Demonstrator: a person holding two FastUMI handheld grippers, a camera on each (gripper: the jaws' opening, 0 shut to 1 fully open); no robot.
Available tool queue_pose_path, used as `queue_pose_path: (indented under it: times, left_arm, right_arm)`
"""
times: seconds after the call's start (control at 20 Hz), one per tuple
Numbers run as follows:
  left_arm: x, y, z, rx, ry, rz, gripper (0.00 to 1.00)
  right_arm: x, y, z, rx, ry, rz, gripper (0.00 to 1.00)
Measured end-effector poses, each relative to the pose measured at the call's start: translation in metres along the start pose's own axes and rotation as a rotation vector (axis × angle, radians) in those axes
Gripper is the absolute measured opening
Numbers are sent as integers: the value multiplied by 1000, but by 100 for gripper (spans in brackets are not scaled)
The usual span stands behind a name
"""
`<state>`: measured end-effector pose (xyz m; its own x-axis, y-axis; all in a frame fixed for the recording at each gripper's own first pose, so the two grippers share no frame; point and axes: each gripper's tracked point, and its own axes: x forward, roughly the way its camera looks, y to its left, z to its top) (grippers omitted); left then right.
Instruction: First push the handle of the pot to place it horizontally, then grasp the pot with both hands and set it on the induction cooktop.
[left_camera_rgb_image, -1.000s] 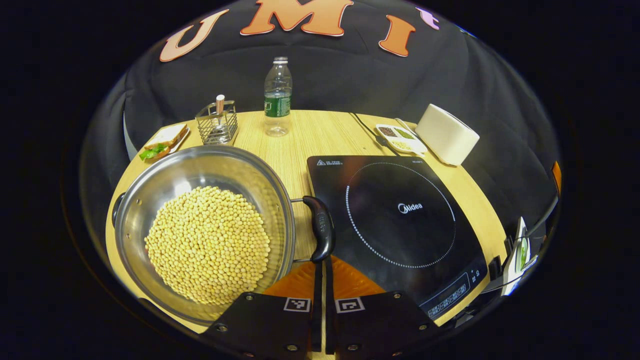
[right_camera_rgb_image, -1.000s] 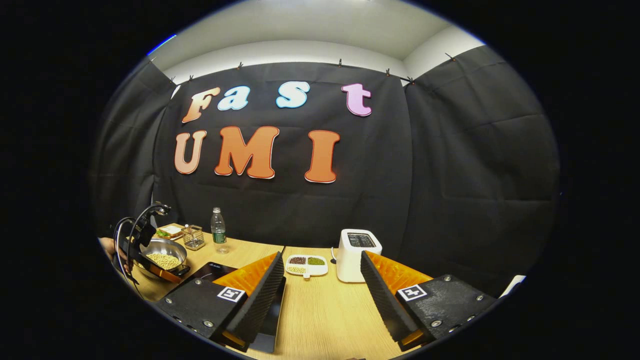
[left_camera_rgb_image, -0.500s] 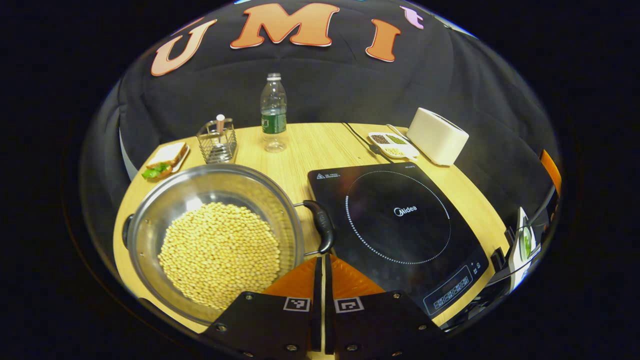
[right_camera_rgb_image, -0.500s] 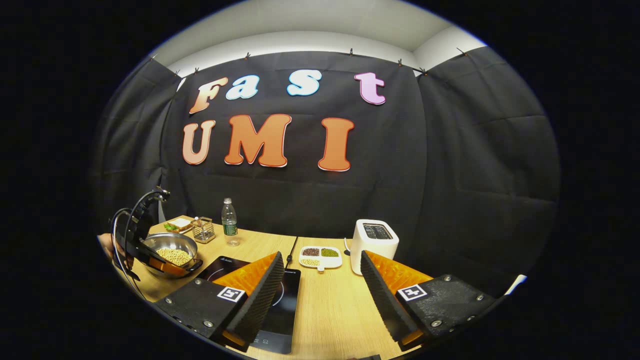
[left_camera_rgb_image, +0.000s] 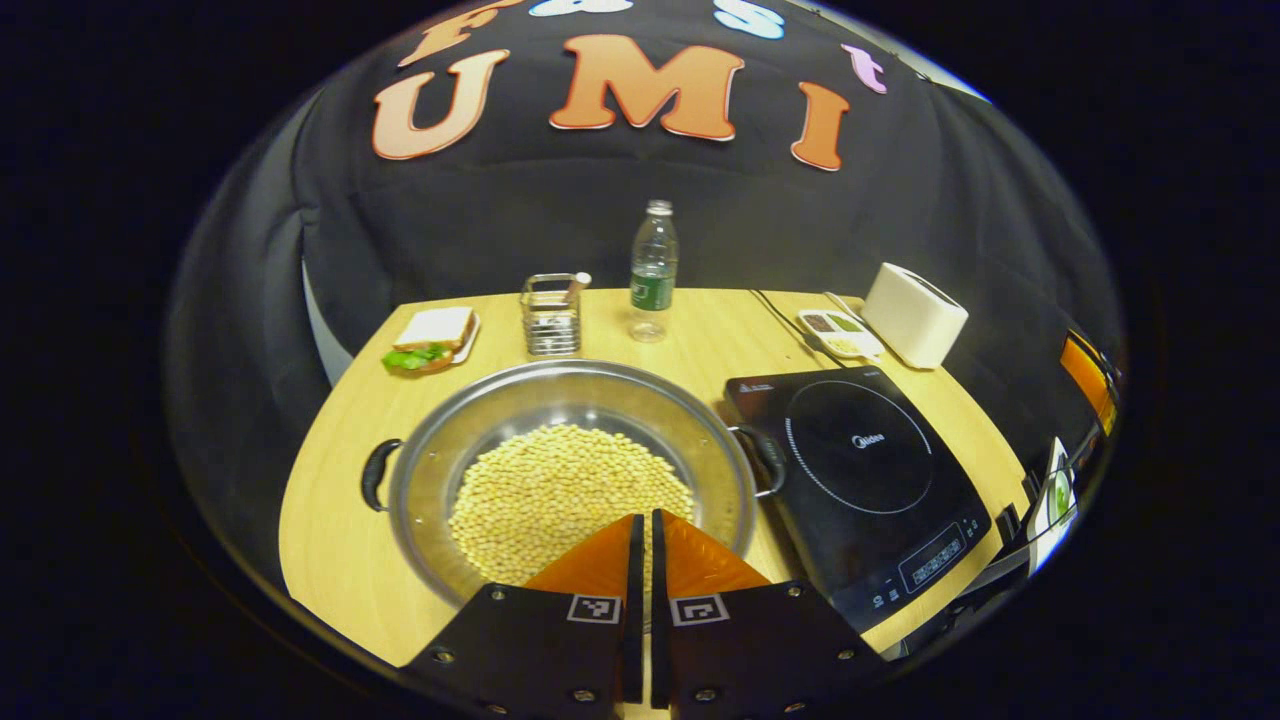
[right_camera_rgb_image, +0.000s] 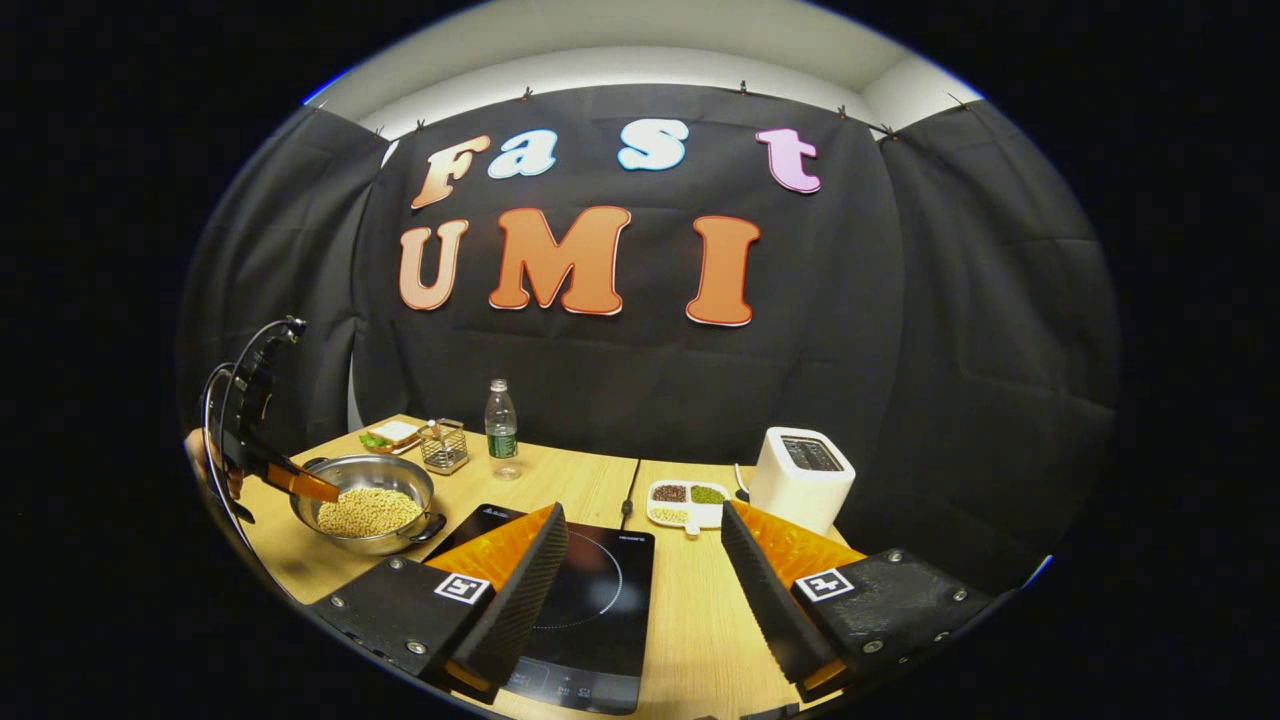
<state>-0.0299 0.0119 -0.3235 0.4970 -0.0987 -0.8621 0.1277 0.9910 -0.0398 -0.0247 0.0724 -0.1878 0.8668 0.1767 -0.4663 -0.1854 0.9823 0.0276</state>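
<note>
The left claw (left_camera_rgb_image: 640, 545), its fingers pressed together and pinching nothing, hovers over the near rim of the wide shiny steel pot (left_camera_rgb_image: 570, 470) heaped with pale yellow soybeans (left_camera_rgb_image: 570, 490), which sits on the light wooden desk (left_camera_rgb_image: 330, 540) just beside the flat black induction cooktop (left_camera_rgb_image: 860, 470); the right claw (right_camera_rgb_image: 640, 570) is spread wide and empty above the cooktop. An uneven two-sided lift could tilt the pot and spill beans. A second ago the left claw's tips were at the pot's right black handle (left_camera_rgb_image: 772, 462); since then it has drawn back, and both handles now lie level.
</note>
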Motion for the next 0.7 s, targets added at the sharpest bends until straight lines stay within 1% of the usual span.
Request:
queue_pose_path:
  times: [0.1,0.2,0.35,0.45,0.5,0.55,0.6,0.7]
  left_arm:
    - [-10,21,5,-25,-23,25,4]
    - [-16,42,9,-36,-41,58,10]
    - [-24,57,12,-36,-62,61,53]
    - [-28,66,15,-10,-86,68,71]
    - [-30,72,19,9,-103,81,75]
    - [-31,79,23,26,-125,97,86]
    - [-32,85,28,35,-144,108,88]
    - [-34,94,35,32,-168,116,88]
  right_arm:
    - [7,17,0,-1,10,29,95]
    - [15,38,3,3,17,65,95]
    - [28,79,1,22,37,134,95]
    - [39,112,-4,40,67,189,95]
    - [45,130,-9,49,89,216,95]
    - [51,147,-15,52,114,234,95]
    - [56,162,-23,50,140,252,95]
    - [64,191,-36,58,190,290,96]
